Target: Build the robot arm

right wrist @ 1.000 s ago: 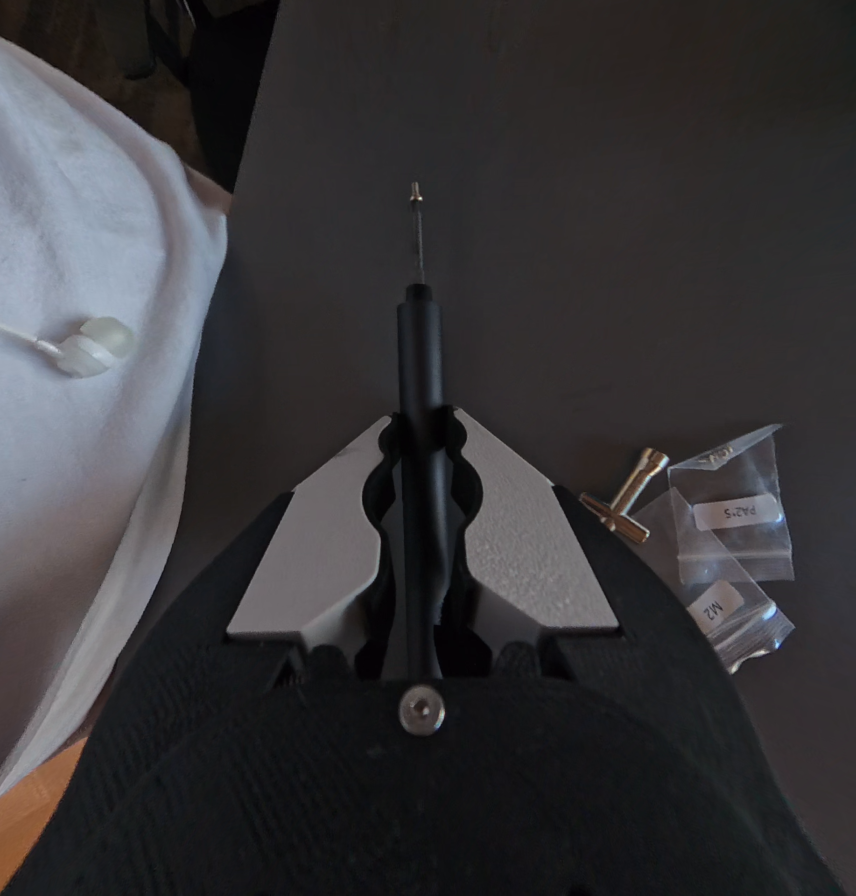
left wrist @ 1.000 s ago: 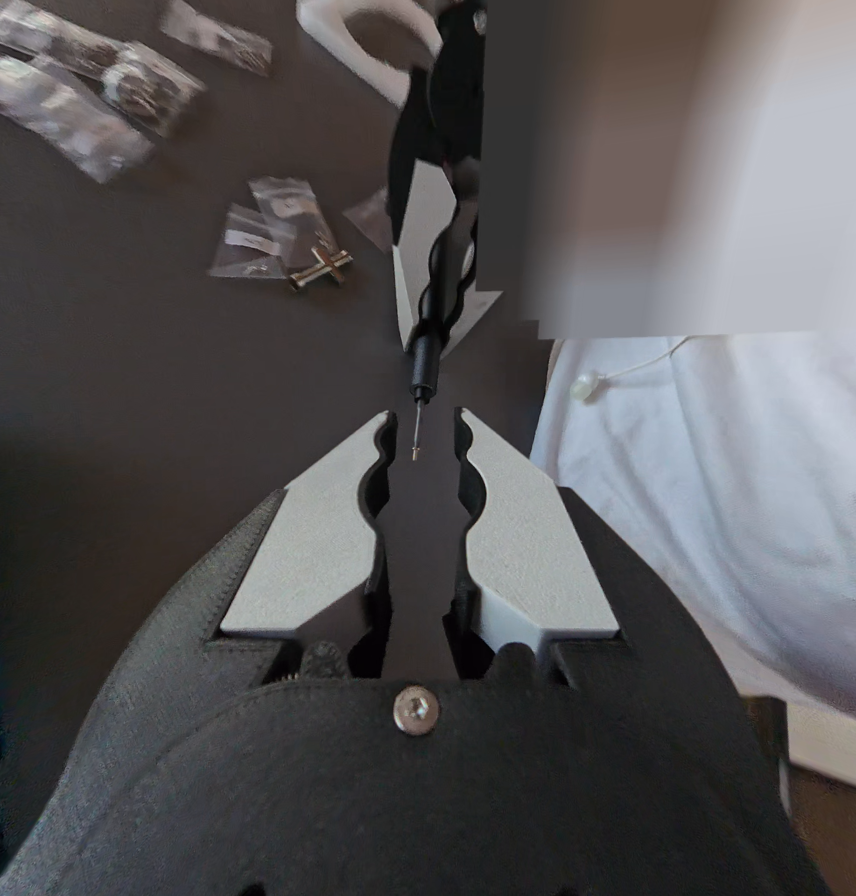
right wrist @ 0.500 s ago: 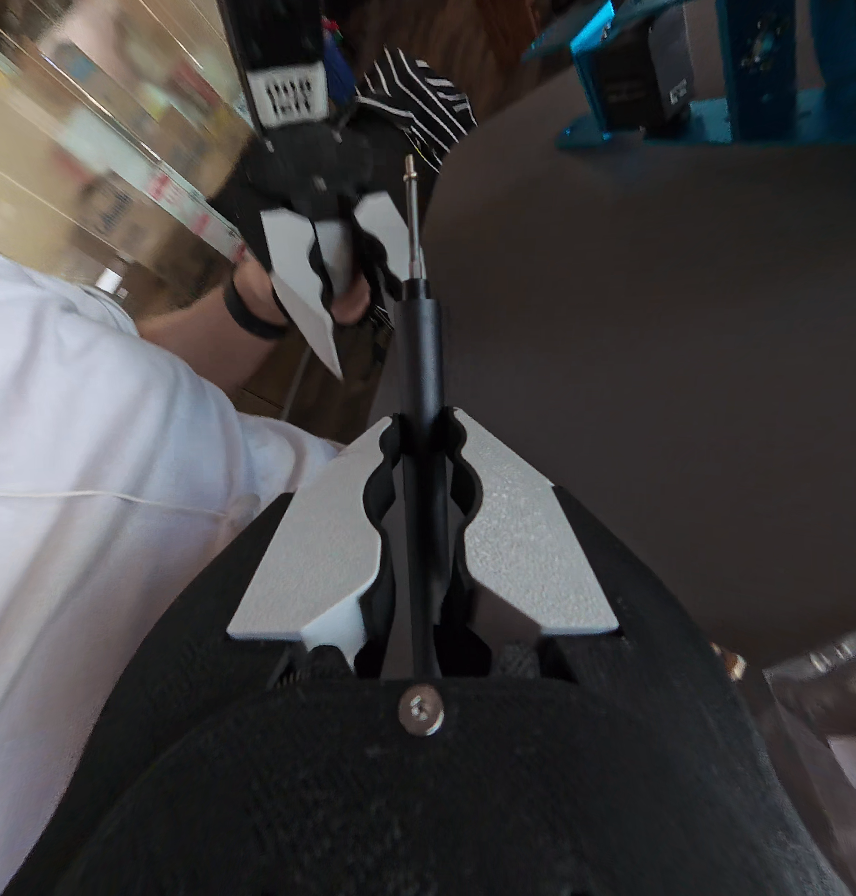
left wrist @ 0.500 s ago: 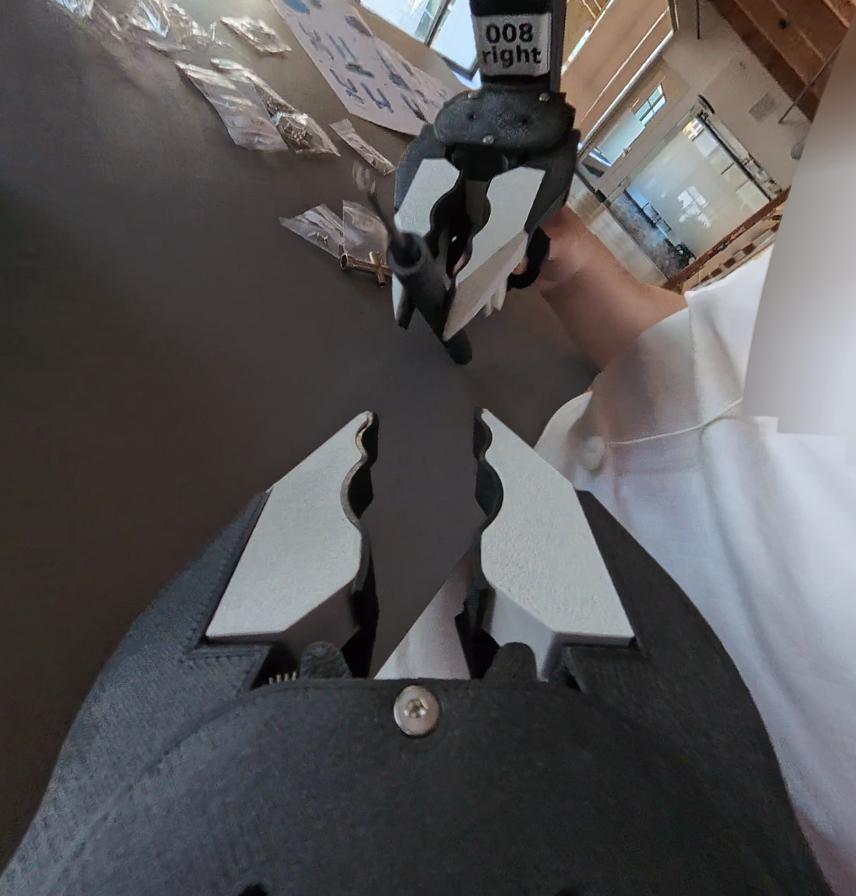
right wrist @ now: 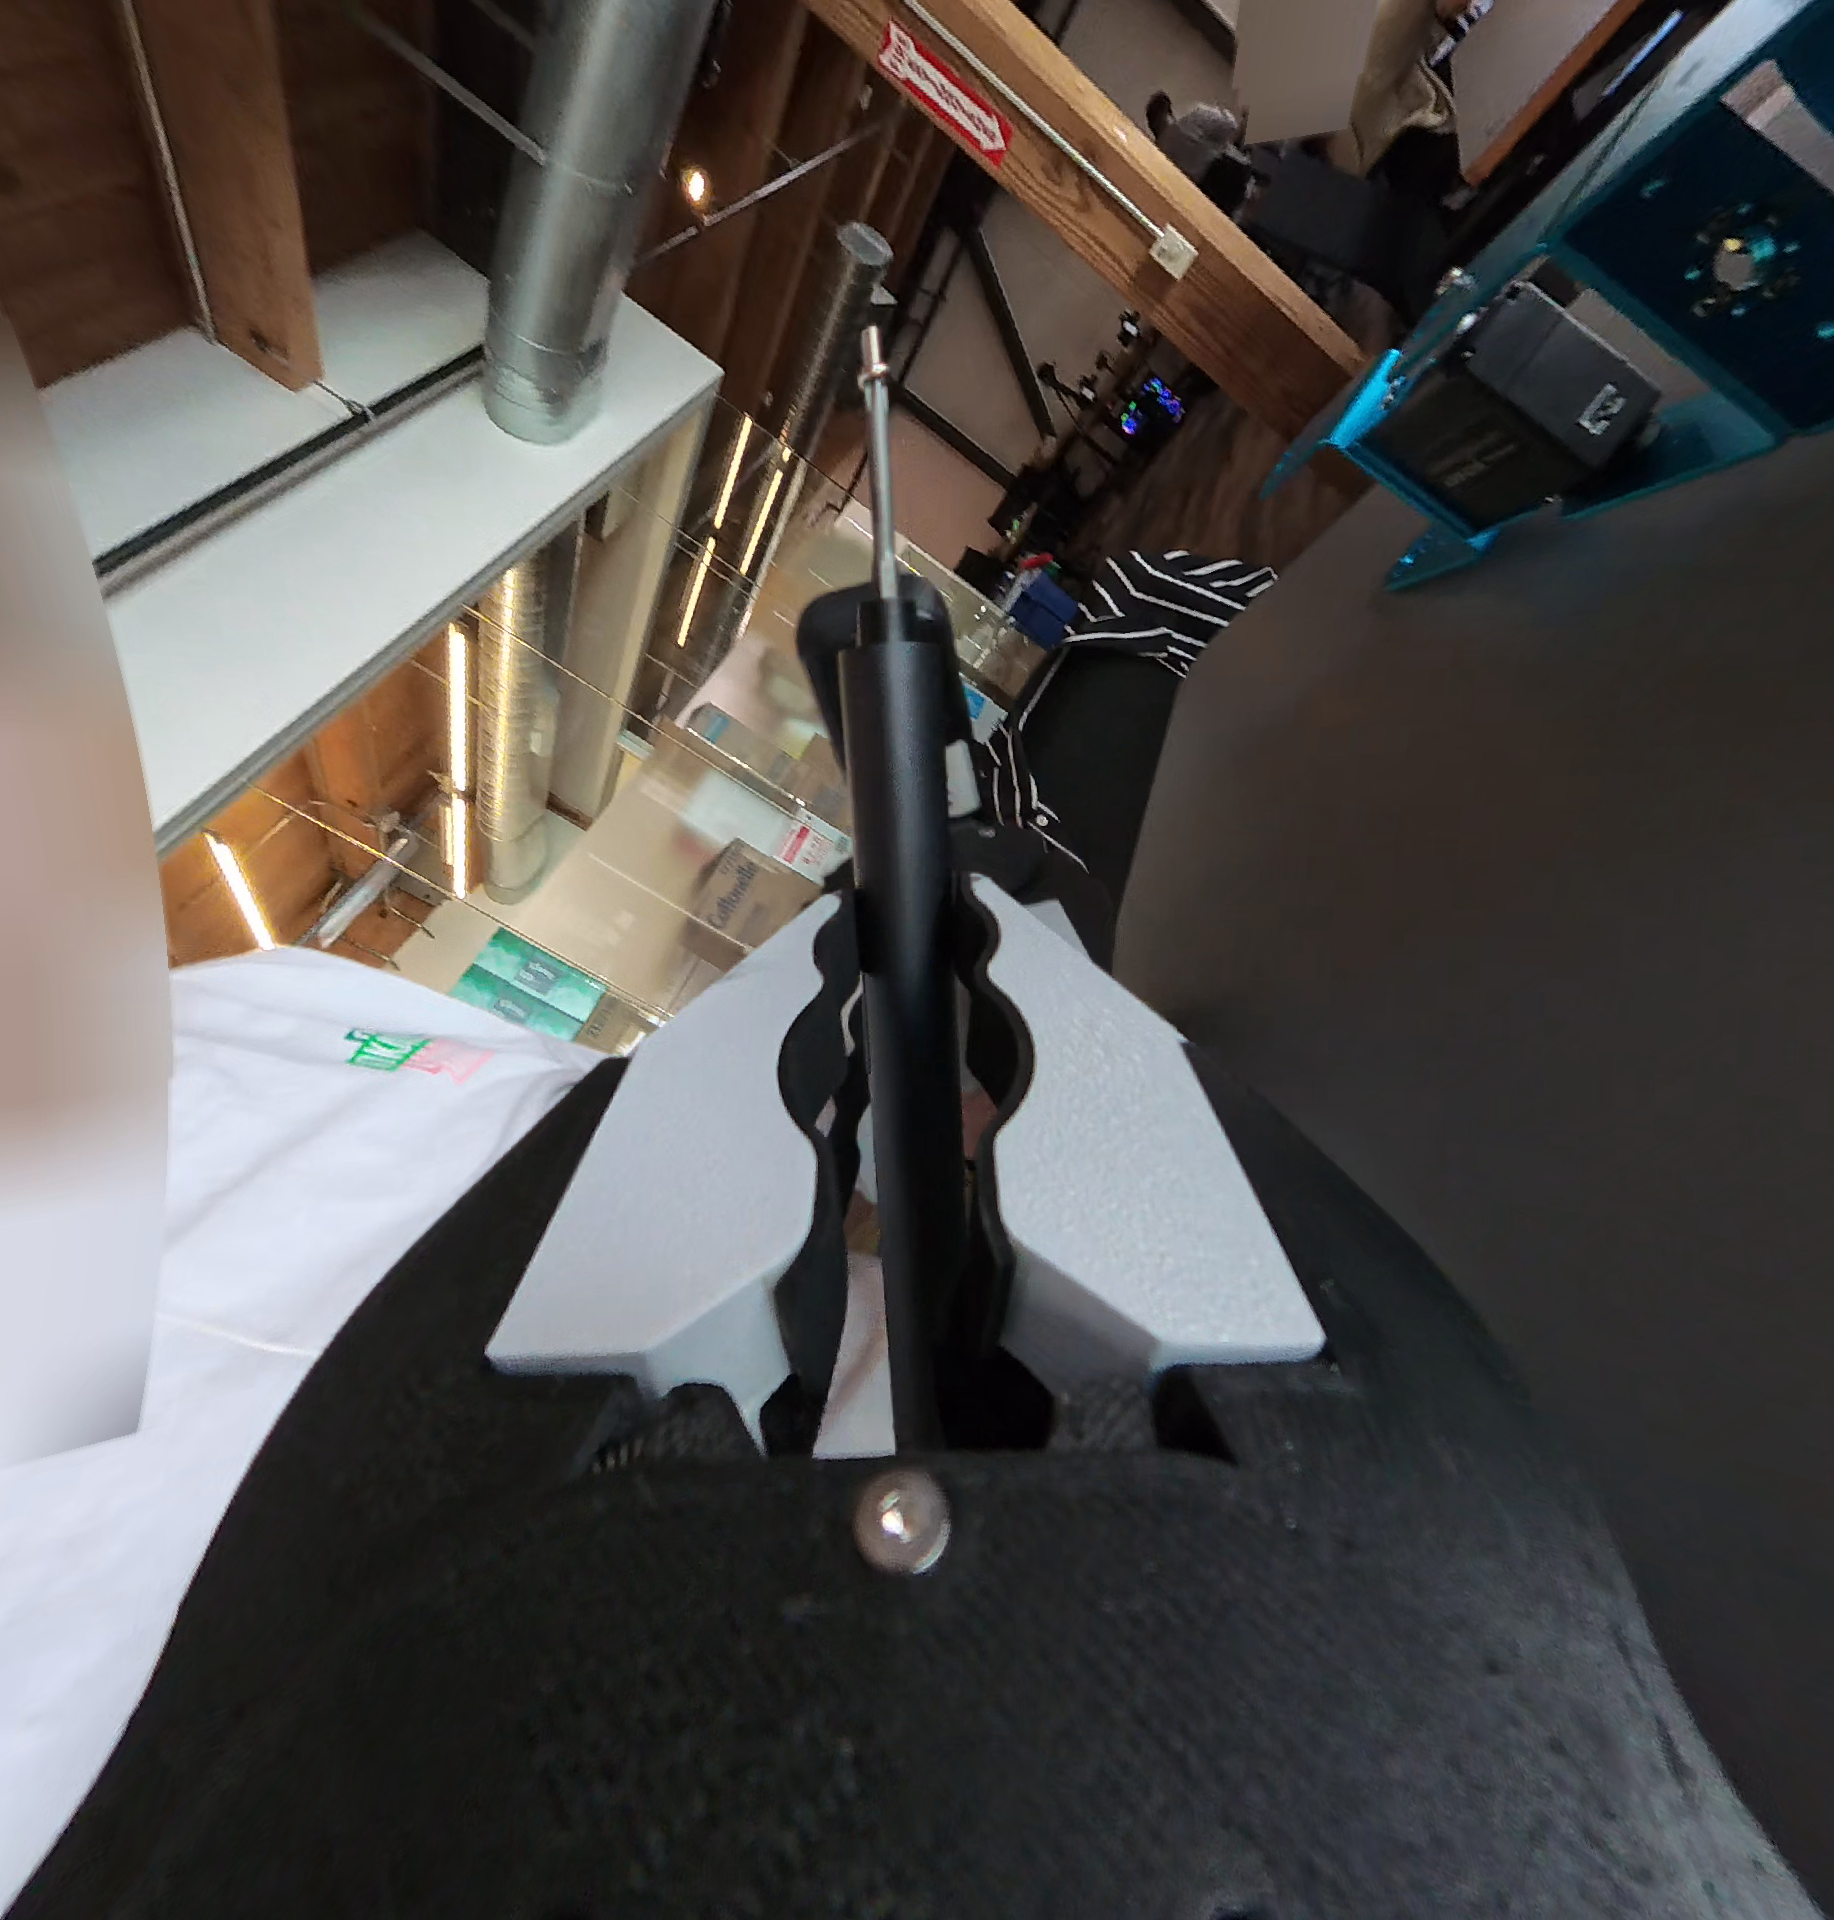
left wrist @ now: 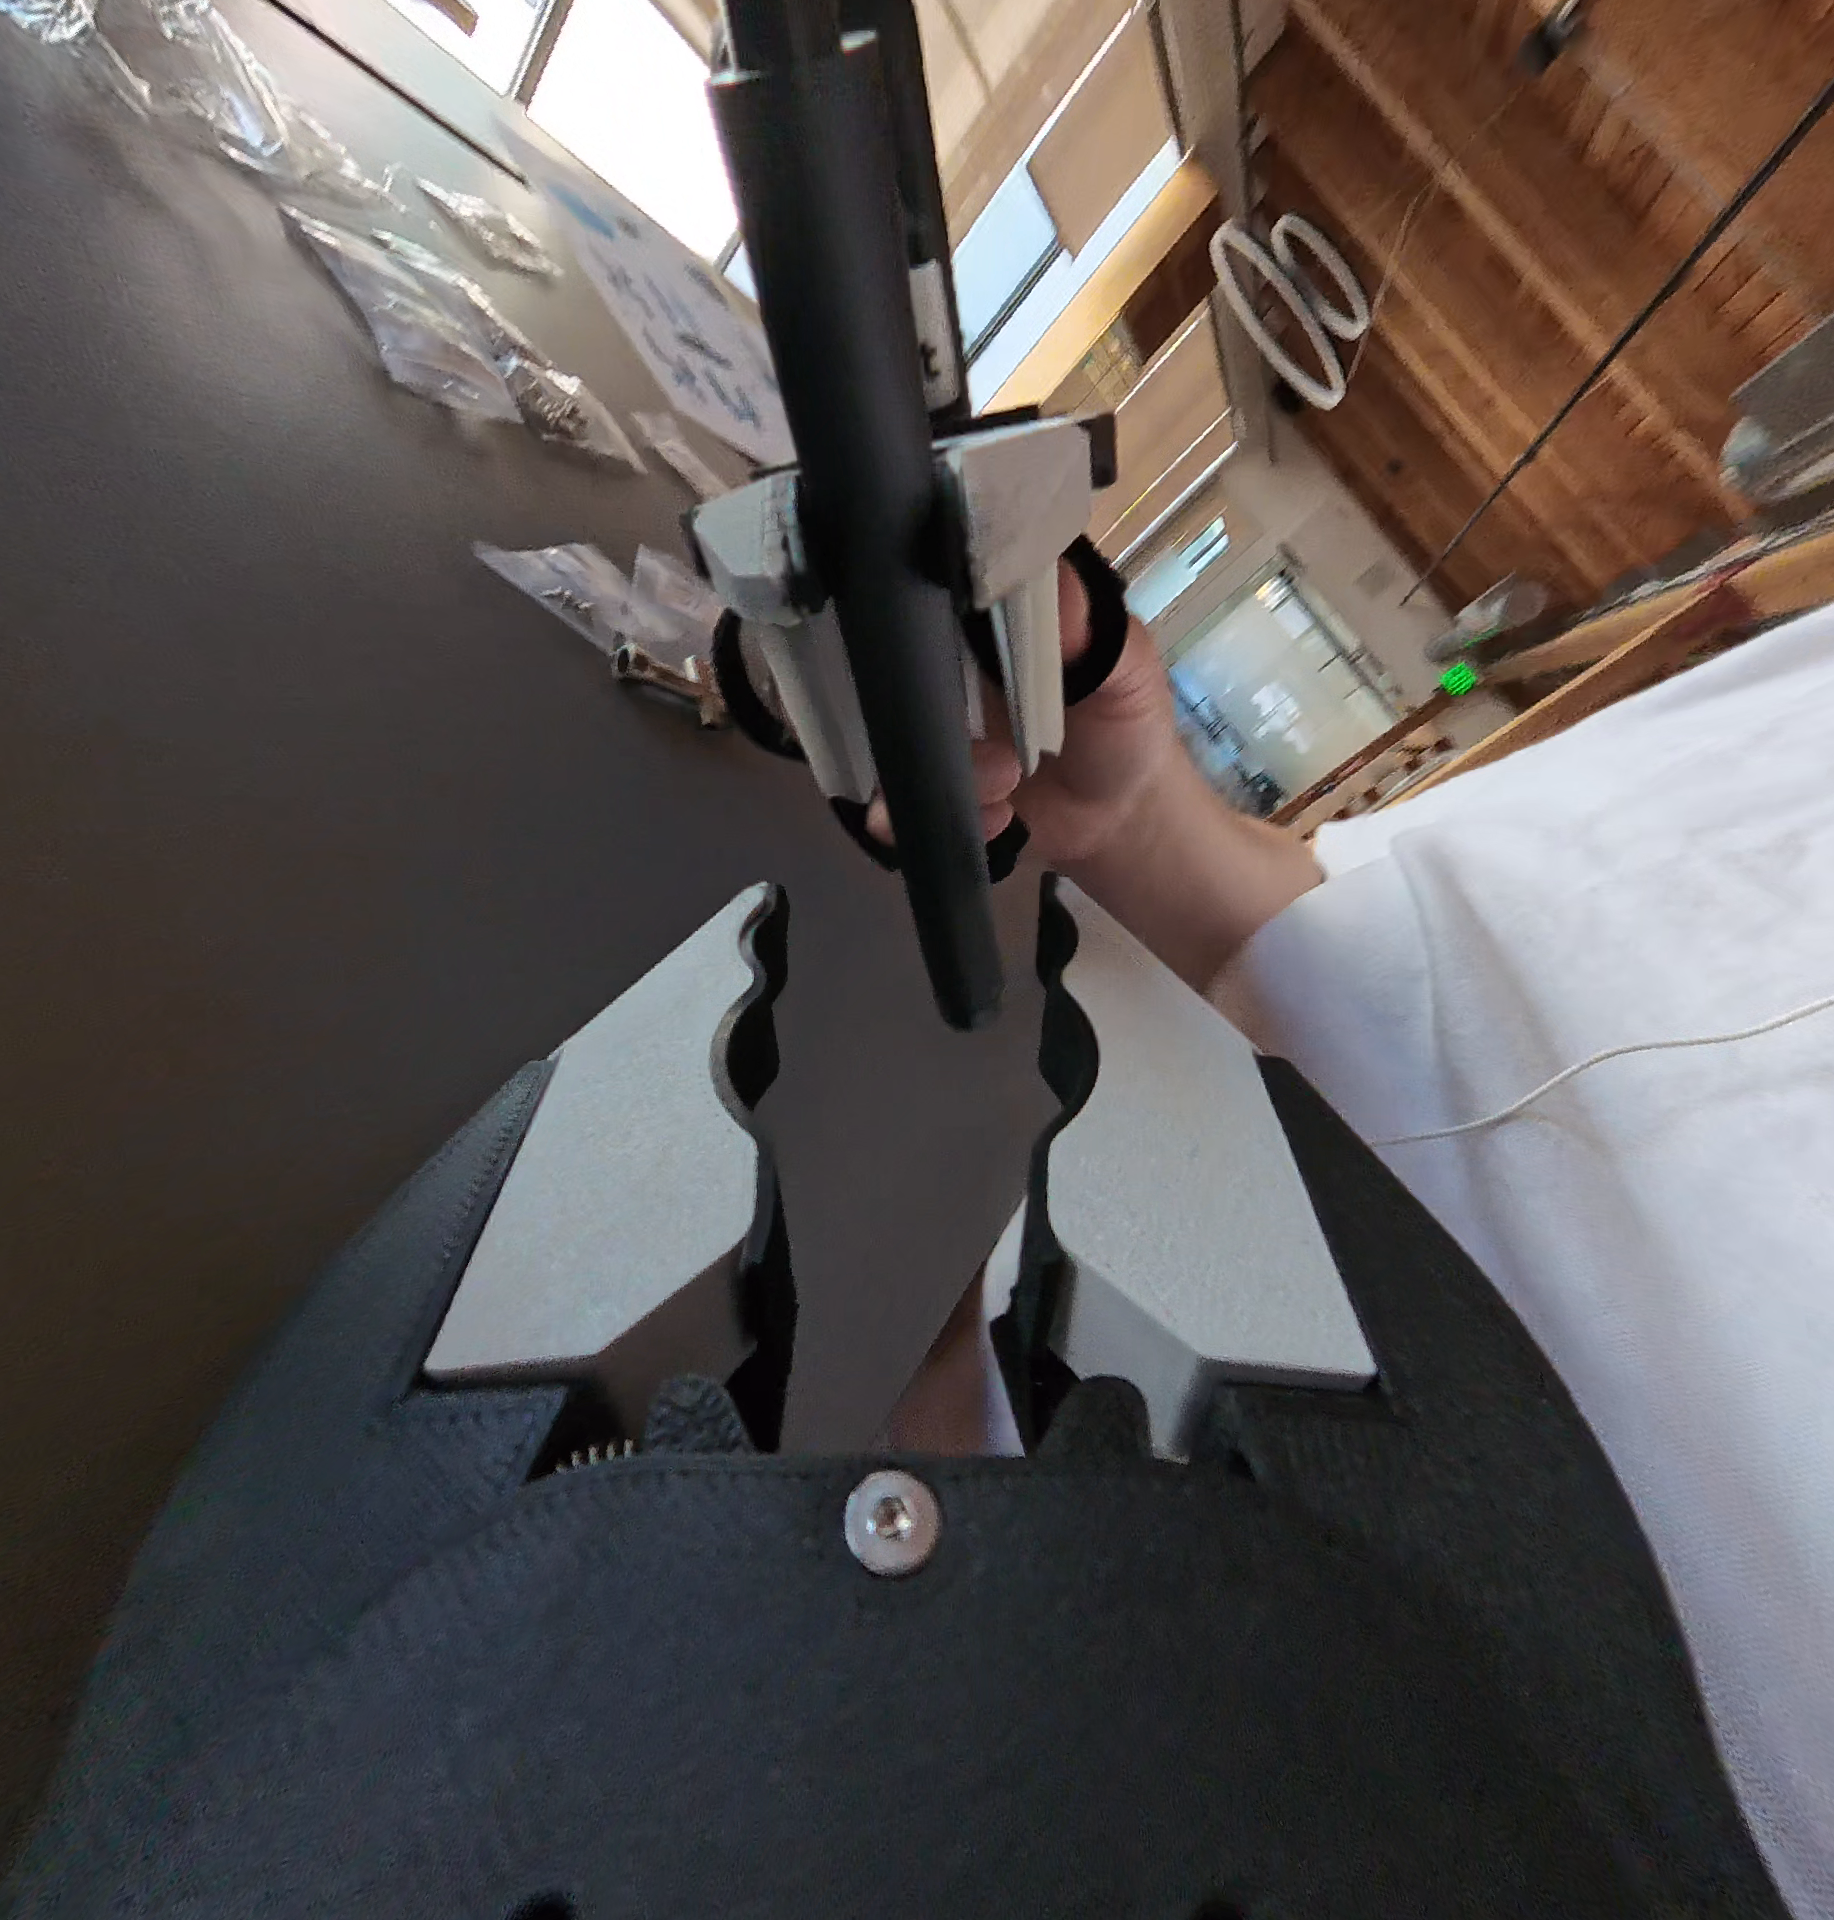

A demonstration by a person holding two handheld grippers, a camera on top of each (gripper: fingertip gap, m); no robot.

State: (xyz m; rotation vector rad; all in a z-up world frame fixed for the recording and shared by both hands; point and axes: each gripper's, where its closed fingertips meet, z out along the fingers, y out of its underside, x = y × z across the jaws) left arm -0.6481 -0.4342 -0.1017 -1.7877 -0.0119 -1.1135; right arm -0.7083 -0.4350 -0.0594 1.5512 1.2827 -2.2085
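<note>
The right gripper [right wrist: 908,935] is clenched on a slim black precision screwdriver [right wrist: 897,831], its two grey fingers [right wrist: 684,1122] pressed against the handle partway along its length. In the right wrist view the tool stands up the middle of the frame, with its thin metal bit [right wrist: 880,468] pointing away from the camera and what looks like a small screw on the tip. The left gripper [left wrist: 908,956] is released and holds nothing. In the left wrist view the butt end of the screwdriver [left wrist: 871,540] hangs in the gap between its two spread fingers [left wrist: 622,1164], touching neither.

As a judgement from this alone: one tool is picked up and lifted clear of the dark tabletop [left wrist: 217,727], and the open gripper has not closed on anything.

Counted: two grippers, one screwdriver, one bit. On the tabletop in the upper left of the left wrist view lie several clear plastic bags [left wrist: 445,343] of small hardware; at least five show, though blur prevents an exact count. A small metal cross-shaped key [left wrist: 658,665] lies beside the nearest bags, and a white printed sheet [left wrist: 684,332] lies farther back. A person's hand [left wrist: 1089,748] grips the right gripper, and a white shirt [left wrist: 1567,1039] fills the right of that frame.
</note>
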